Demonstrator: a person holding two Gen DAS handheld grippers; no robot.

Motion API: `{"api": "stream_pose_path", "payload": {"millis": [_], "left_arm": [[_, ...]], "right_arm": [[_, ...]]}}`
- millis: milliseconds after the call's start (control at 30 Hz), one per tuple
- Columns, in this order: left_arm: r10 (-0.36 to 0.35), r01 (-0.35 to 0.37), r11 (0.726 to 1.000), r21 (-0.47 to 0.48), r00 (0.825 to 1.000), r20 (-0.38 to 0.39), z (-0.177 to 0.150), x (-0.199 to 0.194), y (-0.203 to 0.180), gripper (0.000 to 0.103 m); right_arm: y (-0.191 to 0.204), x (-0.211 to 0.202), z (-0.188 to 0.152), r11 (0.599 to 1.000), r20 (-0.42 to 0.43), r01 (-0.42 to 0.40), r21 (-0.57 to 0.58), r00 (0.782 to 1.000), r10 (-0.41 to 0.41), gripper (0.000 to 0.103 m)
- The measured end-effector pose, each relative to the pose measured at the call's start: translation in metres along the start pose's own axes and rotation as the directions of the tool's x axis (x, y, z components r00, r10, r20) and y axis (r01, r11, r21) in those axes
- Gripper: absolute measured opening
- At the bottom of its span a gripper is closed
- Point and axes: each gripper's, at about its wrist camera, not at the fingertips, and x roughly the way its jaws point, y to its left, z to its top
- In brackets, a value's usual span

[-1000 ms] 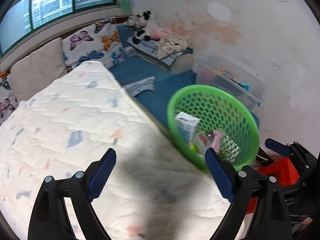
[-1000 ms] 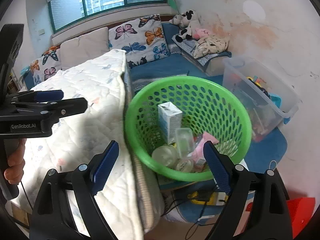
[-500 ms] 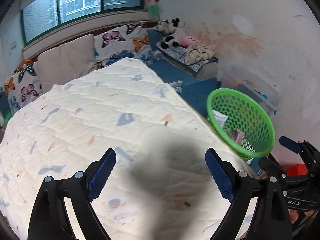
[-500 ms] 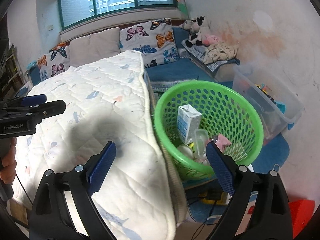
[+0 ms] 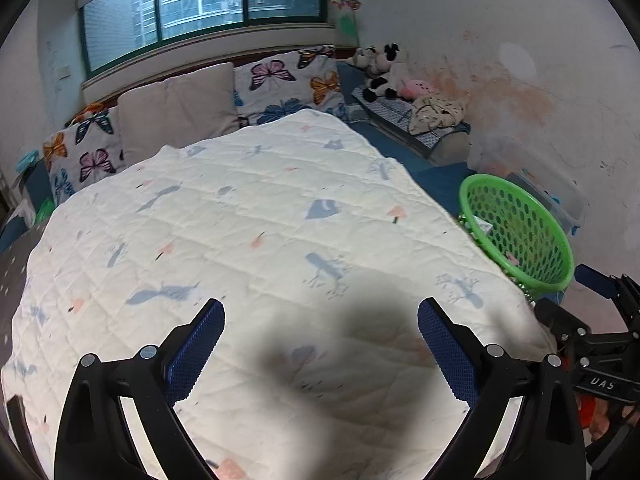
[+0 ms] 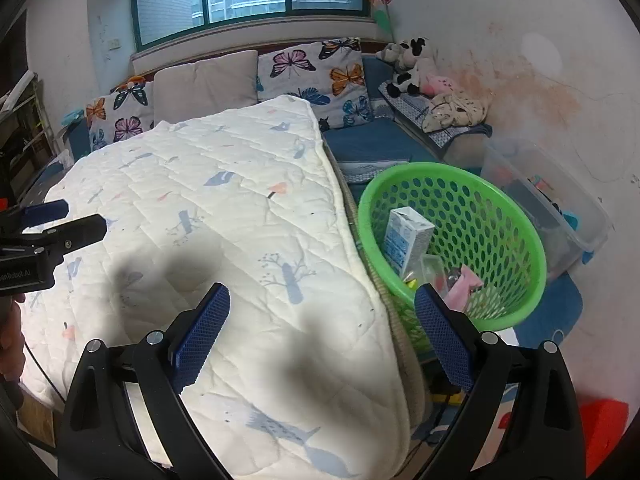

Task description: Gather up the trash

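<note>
Nearest to me, my left hand-held gripper is opening wider with nothing between its blue pads, only the white quilt on the bed below it. My right hand-held gripper is spread wide and empty too, straddling the quilt's edge.

Just beyond the right pad of the right hand-held gripper stands the green basket, pressed close against the bedside. The trash sits inside it: a milk carton upright, a pink wrapper and some clear pieces I cannot make out.

I see no loose trash on the quilt ahead of either hand-held gripper, so I judge the main risk is sweeping over the bed and pinching quilt fabric instead, dragging it off toward the basket. The basket leans slightly; a knock from the right hand-held gripper could tip it and spill everything.

Farther out, ahead and to the right, a clear storage box holds toys; I might mistake those for trash.
</note>
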Motion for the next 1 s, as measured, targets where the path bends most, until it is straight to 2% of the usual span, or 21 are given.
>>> {"api": "stream_pose_path", "payload": {"millis": [200,333,600,1000], "left_arm": [[0.019,-0.019,1.0,-0.024,1.0,0.003,-0.011,-0.007,0.016,0.094],[0.057,-0.057,0.998,-0.026,0.998,0.012,-0.019,-0.012,0.024,0.094],[0.075,-0.075,0.995,-0.067,0.997,0.005,-0.03,-0.018,0.041,0.095],[0.092,-0.091,0.992,-0.081,0.996,0.004,-0.039,-0.023,0.049,0.096]], "right_arm": [[0.008,-0.005,-0.007,1.0,0.005,-0.004,0.01,1.0,0.004,0.094],[0.013,-0.007,-0.009,1.0,0.005,-0.007,0.016,1.0,0.007,0.094],[0.022,-0.01,-0.01,1.0,0.013,-0.016,0.017,1.0,0.016,0.096],[0.028,-0.01,-0.01,0.999,0.003,-0.023,0.023,1.0,0.023,0.096]]}}
